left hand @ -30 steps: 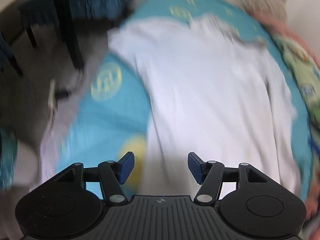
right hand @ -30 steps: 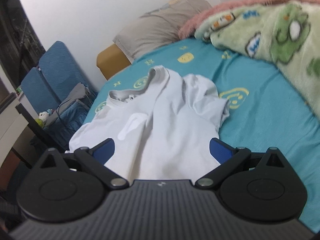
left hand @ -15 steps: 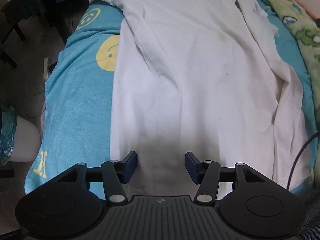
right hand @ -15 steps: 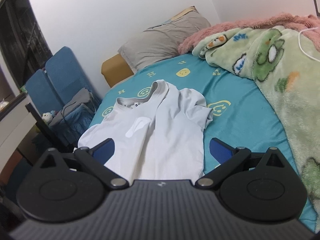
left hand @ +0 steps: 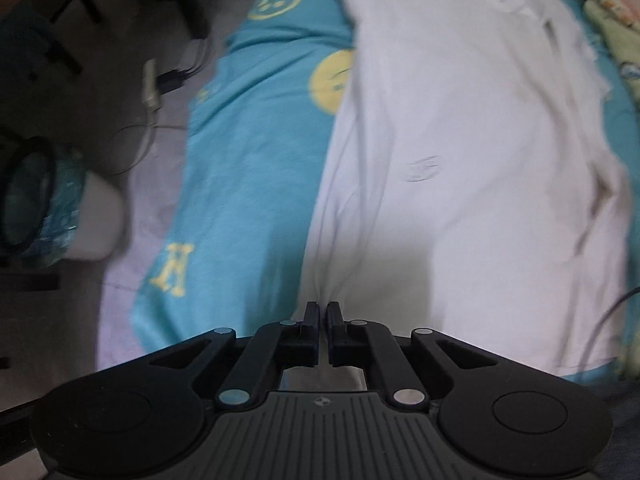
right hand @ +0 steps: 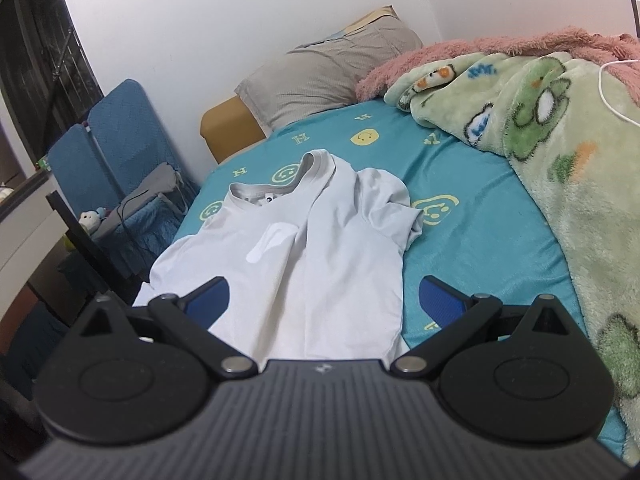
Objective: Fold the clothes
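L gripper (left hand: 322,312) points straight down at the near hem of the white T-shirt (left hand: 460,168). Its 2 jaws are pinched together w/ just a sliver of gap, and the cloth puckers into creases right at the tips, so it looks clamped on the hem's L corner. The shirt runs away from there up the teal bedsheet (left hand: 248,168), which has yellow smiley faces and letter prints. Off the bed's L edge, a floor w/ cables and a teal-wrapped round thing (left hand: 36,200), blurred.

R gripper (right hand: 323,298) hangs above the bed, tilted down a bit, jaws spread wide, blue pads (right hand: 438,294) apart w/ nothing between them. Beyond it the same T-shirt (right hand: 304,264) lies flat-ish on the sheet (right hand: 472,240), R sleeve bunched inward, grey collar (right hand: 288,188) at the far end.

To the R, a green cartoon blanket (right hand: 560,152) w/ pink fleece backing, a white cable on top. Further back, a grey pillow (right hand: 320,72) against the white wall. L of the bed, a blue folding chair (right hand: 108,152) w/ grey cloth draped on it.
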Demonstrator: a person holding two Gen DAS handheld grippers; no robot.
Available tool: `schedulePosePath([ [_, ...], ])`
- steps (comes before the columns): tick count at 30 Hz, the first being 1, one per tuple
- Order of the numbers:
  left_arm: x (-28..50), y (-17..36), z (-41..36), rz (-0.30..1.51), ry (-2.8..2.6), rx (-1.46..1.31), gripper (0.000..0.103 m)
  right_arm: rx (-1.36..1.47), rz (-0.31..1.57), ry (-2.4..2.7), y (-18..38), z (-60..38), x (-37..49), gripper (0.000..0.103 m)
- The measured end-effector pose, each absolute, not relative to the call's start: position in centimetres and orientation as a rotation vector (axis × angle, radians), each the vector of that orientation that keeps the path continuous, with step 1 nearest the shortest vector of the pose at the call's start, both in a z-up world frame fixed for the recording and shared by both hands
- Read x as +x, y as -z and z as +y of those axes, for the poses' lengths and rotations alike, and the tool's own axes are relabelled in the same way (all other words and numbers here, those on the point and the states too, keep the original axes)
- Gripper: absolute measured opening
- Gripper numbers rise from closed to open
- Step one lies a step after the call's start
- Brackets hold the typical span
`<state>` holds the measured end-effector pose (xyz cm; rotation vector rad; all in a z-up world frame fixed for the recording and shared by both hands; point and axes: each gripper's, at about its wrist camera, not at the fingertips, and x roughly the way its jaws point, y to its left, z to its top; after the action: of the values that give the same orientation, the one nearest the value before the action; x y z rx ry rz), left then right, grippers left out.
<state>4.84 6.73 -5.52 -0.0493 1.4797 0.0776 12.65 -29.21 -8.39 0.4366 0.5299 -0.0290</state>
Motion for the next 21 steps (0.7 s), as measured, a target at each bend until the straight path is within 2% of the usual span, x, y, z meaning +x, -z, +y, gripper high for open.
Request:
schedulePosePath([
  [4, 5.1, 5.7, 7.4, 1.481, -0.118, -0.049, 0.007, 0.435, 0.537, 0.027, 8.4, -29.1, 12.9, 0.103],
  [5, 5.4, 5.2, 6.9, 1.444, -0.112, -0.024, 0.011, 0.433, 0.538, 0.026, 8.4, -29.0, 12.8, 0.103],
  [8, 6.3, 3.4, 4.6, 1.320, -0.059, 0.059, 0.034, 0.415, 0.530, 0.024, 8.2, -28.8, 12.7, 0.103],
  [10, 6.8, 2.1, 2.8, 1.230, -0.012, 0.108, 0.036, 0.402, 0.522, 0.022, 8.1, -28.6, 12.6, 0.103],
  [12, 7.4, 0.9, 1.1, 1.133, 0.024, 0.127, 0.047, 0.393, 0.517, 0.022, 7.9, -28.5, 12.6, 0.103],
  [16, 8.5, -1.4, -1.8, 0.978, 0.070, 0.064, 0.058, 0.368, 0.509, 0.026, 7.9, -28.2, 12.5, 0.103],
  [20, 9.4, -2.4, -4.4, 0.838, 0.101, 0.033, 0.090, 0.351, 0.499, 0.027, 7.8, -28.1, 12.4, 0.103],
  [21, 9.8, -1.7, -4.7, 0.805, 0.094, 0.020, 0.093, 0.353, 0.497, 0.025, 7.8, -28.1, 12.4, 0.103],
])
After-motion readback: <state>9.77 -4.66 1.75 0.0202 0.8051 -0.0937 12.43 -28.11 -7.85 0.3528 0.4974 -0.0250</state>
